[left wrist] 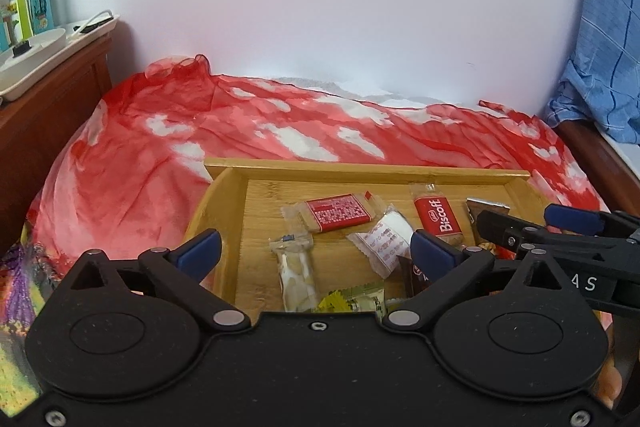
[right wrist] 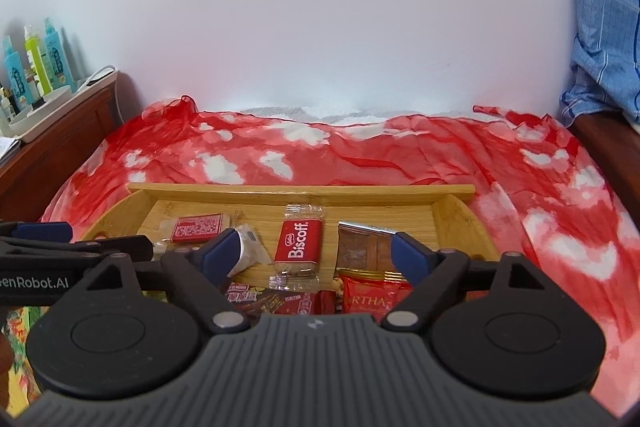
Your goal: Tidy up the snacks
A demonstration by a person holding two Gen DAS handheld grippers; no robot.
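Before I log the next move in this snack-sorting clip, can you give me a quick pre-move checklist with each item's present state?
1. Left gripper open, nothing between its fingers: ok.
2. Right gripper open, holding nothing: ok.
3. Wooden tray flat on the red cloth: ok.
4. Biscoff packet inside the tray, lying free: ok.
5. Grippers apart from each other: cannot tell; they hang close side by side.
6. All snacks already in the tray: cannot tell; the near end is hidden.

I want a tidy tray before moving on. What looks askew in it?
In the wooden tray, the snacks lie jumbled: the white-wrapped snack overlaps the red flat packet, and the Biscoff packet sits tilted.
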